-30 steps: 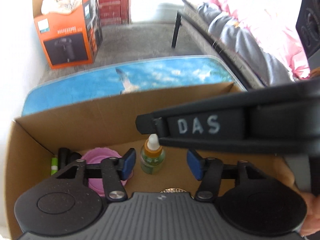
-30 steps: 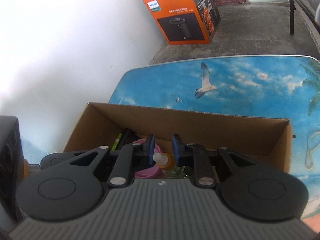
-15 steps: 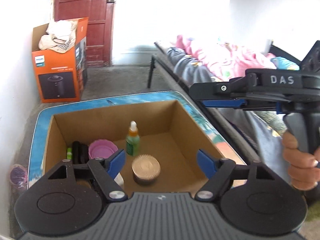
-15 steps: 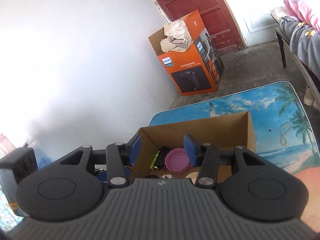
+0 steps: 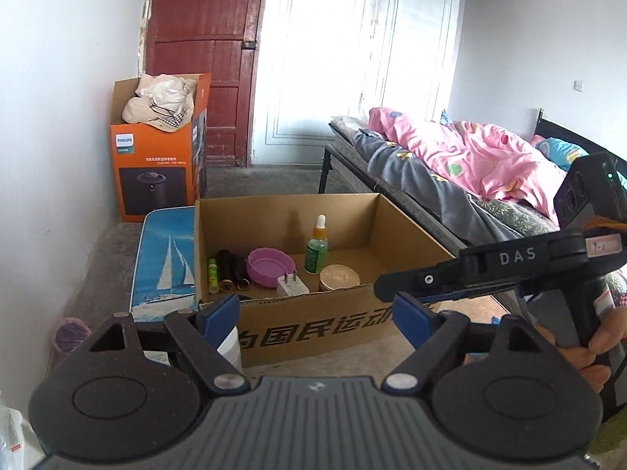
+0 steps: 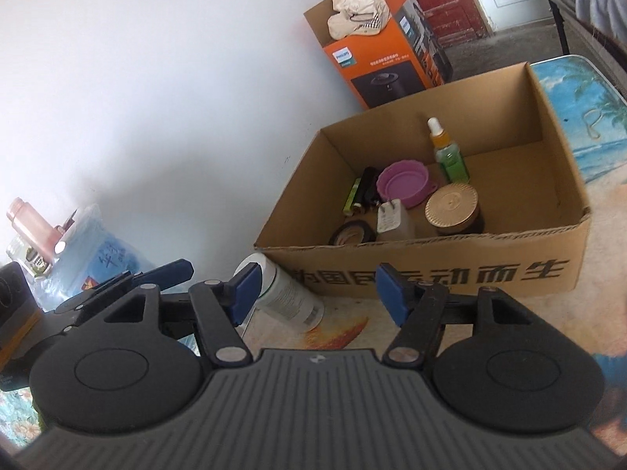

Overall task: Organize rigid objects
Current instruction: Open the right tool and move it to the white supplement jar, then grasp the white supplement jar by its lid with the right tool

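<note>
An open cardboard box (image 6: 450, 266) (image 5: 313, 329) stands on the table. Inside it are a green dropper bottle (image 6: 448, 152) (image 5: 316, 246), a pink bowl (image 6: 403, 182) (image 5: 270, 266), a gold-lidded jar (image 6: 452, 207) (image 5: 339, 276), a white plug (image 6: 392, 221) (image 5: 292, 284), a tape roll (image 6: 350, 233), and dark tubes with a green one (image 5: 225, 274). A white canister (image 6: 284, 293) lies on its side outside the box's front left. My left gripper (image 5: 315, 315) is open and empty, in front of the box. My right gripper (image 6: 319, 293) is open and empty, beside the canister.
An orange appliance box (image 5: 158, 160) with cloth on top stands by the wall. A bed with pink bedding (image 5: 462, 160) runs along the right. A pink bottle and bags (image 6: 39, 231) sit at the left. A small bin (image 5: 70, 333) is on the floor.
Both grippers have pulled back and up out of the box. The right gripper let go of the dropper bottle, which now stands in the box, and both sets of jaws have opened wider.
</note>
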